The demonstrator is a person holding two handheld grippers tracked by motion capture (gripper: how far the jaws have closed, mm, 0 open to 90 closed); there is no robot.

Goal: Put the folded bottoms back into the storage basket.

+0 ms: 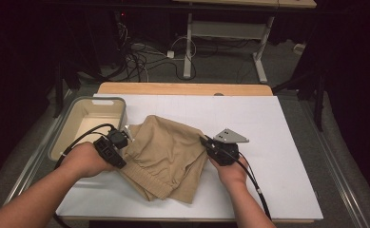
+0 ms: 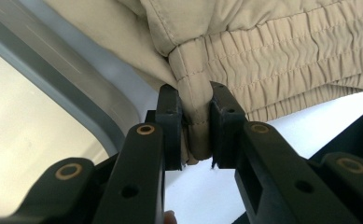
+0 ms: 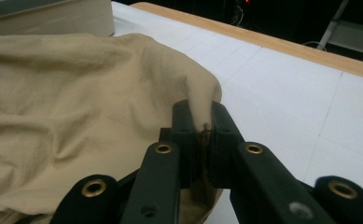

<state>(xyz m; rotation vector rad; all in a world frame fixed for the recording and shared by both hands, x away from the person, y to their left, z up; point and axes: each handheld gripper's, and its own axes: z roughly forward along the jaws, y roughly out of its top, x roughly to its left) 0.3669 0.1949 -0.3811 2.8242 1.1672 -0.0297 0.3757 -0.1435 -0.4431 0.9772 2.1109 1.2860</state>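
A pair of tan shorts (image 1: 166,154) lies bunched in the middle of the white table top (image 1: 277,142), elastic waistband toward the person. At its left side my left gripper (image 1: 117,146) is shut on the waistband; the left gripper view shows the folded waistband (image 2: 195,116) pinched between the black jaws, with more of the shorts (image 2: 286,51) spread beyond. On the garment's right side my right gripper (image 1: 210,144) is shut on a fold of the cloth (image 3: 201,100), and the shorts (image 3: 67,102) stretch away to the left in the right gripper view.
A grey bin (image 1: 94,116) with a pale inside stands at the table's left, close to my left gripper; its rim (image 2: 76,88) runs beside the jaws. A wooden strip (image 1: 182,88) borders the table's far edge. Desk legs and cables are on the floor beyond.
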